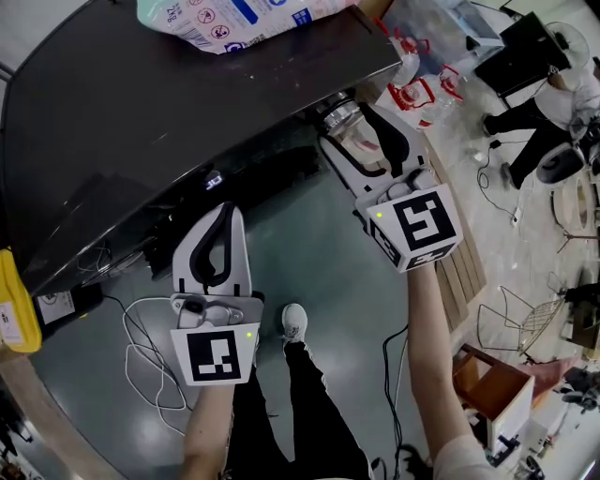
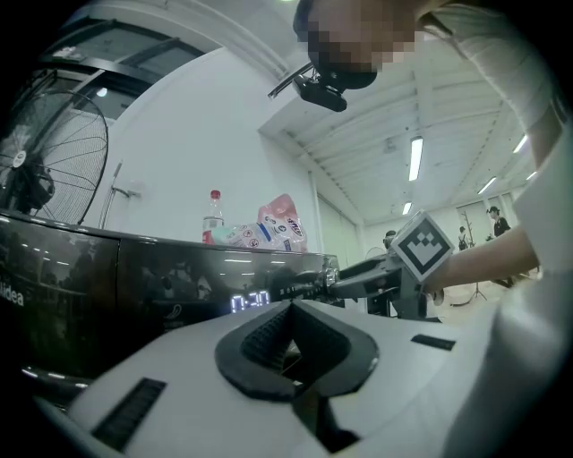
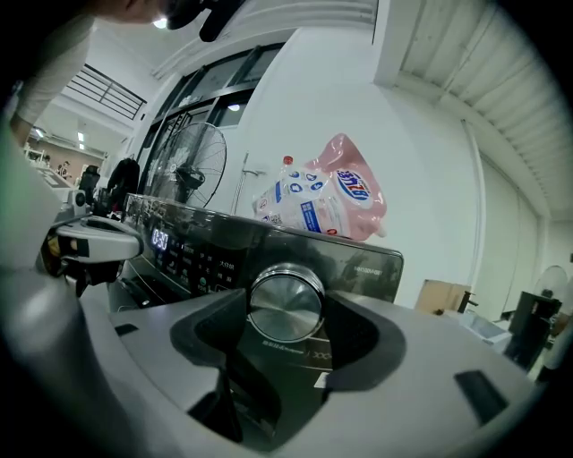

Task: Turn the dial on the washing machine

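Right gripper (image 1: 354, 127) is up at the washer (image 1: 169, 103) front, and its own view gives me the best look. The silver dial (image 3: 286, 304) sits square between the 2 jaws, which are spread about as wide as the dial and pressed up against both of its sides. From the head view I only get the dial's rim poking out under the edge of the dark top, right at the jaw tips.

Left gripper (image 1: 227, 214) hangs lower and to the left, off the machine. Its jaws are closed together with nothing between them, as its own view confirms.

That left gripper view also shows me the lit display (image 2: 251, 301) on the panel. The head view shows it only as a faint glimmer, and I can't read the digits for sure.

A pink bag (image 1: 234, 19) lies on the top. The left gripper view adds a red-capped bottle (image 2: 213, 219) beside it. The right gripper view picks up a fan (image 3: 192, 170) behind the washer.
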`<action>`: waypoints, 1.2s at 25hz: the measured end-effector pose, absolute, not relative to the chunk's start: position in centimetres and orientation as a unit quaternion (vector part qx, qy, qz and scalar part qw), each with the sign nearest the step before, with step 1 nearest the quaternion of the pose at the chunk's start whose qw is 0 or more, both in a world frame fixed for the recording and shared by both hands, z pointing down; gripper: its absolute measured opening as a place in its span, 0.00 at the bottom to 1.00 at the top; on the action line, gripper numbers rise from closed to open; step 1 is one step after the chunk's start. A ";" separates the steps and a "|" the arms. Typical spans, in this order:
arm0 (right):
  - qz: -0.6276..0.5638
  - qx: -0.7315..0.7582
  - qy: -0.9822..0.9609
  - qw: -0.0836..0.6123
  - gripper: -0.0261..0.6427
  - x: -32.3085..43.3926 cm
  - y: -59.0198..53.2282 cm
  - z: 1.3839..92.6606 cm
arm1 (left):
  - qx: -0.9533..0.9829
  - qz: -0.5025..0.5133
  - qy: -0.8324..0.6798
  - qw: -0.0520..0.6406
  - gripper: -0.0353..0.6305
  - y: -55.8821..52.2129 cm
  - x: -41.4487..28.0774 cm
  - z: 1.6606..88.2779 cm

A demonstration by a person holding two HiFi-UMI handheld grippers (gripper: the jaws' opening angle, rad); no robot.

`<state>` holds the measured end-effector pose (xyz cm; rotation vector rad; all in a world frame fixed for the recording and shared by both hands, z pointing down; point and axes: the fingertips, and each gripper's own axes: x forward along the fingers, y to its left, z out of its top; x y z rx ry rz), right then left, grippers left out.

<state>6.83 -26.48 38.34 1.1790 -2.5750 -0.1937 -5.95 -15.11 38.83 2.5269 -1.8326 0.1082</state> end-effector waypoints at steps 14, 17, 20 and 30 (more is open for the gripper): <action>0.042 0.420 -0.904 0.072 0.45 7.4 -26.7 38.4 | 0.815 0.032 -0.579 0.013 0.05 -15.4 -5.6 39.1; 0.082 0.419 -0.903 0.045 0.45 7.6 -26.8 38.4 | 0.815 0.029 -0.579 0.011 0.05 -15.4 -5.7 38.9; 0.128 0.417 -0.900 0.017 0.45 7.8 -26.9 38.5 | 0.815 0.030 -0.579 0.012 0.05 -15.5 -5.7 39.0; 0.177 0.415 -0.892 -0.011 0.45 8.0 -27.2 38.7 | 0.813 0.030 -0.582 0.014 0.05 -15.3 -6.0 39.2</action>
